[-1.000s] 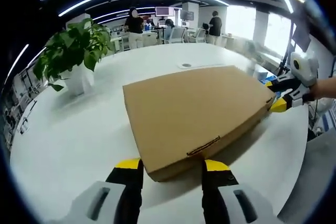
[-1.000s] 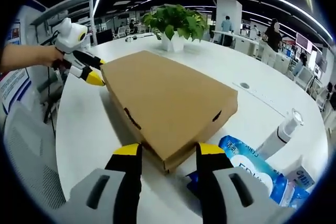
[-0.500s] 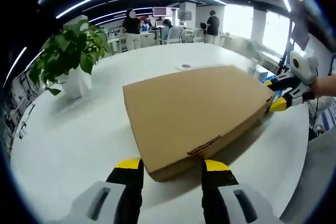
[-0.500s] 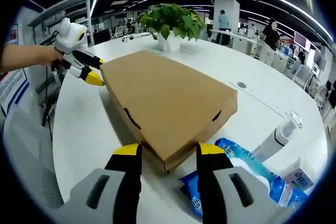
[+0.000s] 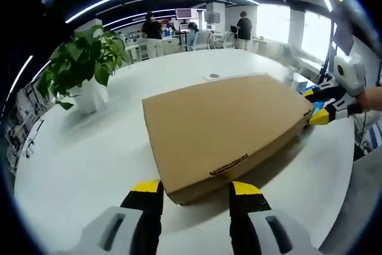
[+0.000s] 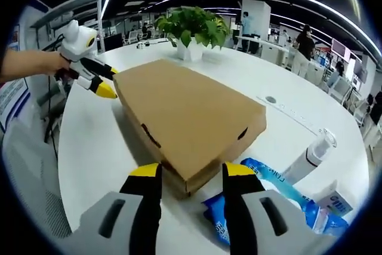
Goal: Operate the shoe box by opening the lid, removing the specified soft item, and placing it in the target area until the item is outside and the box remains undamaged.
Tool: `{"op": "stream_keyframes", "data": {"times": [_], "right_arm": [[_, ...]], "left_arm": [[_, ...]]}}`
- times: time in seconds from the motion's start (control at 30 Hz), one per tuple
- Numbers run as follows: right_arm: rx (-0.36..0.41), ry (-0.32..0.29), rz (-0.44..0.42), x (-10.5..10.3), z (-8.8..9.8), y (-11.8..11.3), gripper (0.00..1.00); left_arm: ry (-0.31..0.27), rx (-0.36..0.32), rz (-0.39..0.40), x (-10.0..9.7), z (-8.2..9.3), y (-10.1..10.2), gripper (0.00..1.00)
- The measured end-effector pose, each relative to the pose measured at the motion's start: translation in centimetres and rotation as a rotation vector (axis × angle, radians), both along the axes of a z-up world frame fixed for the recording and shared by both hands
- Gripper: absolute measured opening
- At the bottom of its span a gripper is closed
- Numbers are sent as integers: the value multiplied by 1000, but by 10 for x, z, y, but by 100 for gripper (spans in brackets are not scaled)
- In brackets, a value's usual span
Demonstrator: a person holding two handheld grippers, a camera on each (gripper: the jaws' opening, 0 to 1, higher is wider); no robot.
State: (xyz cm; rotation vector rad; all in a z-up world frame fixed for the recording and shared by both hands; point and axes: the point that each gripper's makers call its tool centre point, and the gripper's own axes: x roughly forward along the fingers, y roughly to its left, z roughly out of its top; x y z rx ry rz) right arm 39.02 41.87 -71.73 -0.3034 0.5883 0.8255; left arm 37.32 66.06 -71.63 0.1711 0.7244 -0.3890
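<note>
Hardly shifted: closed shoe box (image 5: 224, 123) between open left gripper (image 5: 195, 190) and open right gripper (image 6: 185, 174).

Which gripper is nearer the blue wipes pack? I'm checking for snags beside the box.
Right. The right gripper straddles the shoe box corner directly beside the blue wipes pack. The left gripper holds the box's opposite corner, across the lid.

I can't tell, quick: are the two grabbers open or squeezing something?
Left gripper: open, straddling a corner of the shoe box.
Right gripper: open, straddling the opposite corner.
</note>
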Motion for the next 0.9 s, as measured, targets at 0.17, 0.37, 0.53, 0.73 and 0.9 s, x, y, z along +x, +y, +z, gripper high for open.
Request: {"op": "stream_keyframes", "data": {"times": [0.17, 0.37, 0.53, 0.73, 0.9], "right_arm": [[9, -24, -26, -5, 12, -12, 38], [18, -60, -67, -17, 26, -32, 42], [31, -74, -114, -31, 34, -53, 46], [39, -85, -191, -50, 40, -82, 51], [49, -90, -267, -70, 45, -104, 57]], "left_arm": [[-29, -23, 19, -8, 14, 1, 45], [-55, -68, 34, -26, 29, -5, 47], [-82, -96, 27, -45, 43, -16, 51], [-115, -104, 10, -66, 55, -29, 58], [-142, -98, -1, -82, 65, -40, 62]]}}
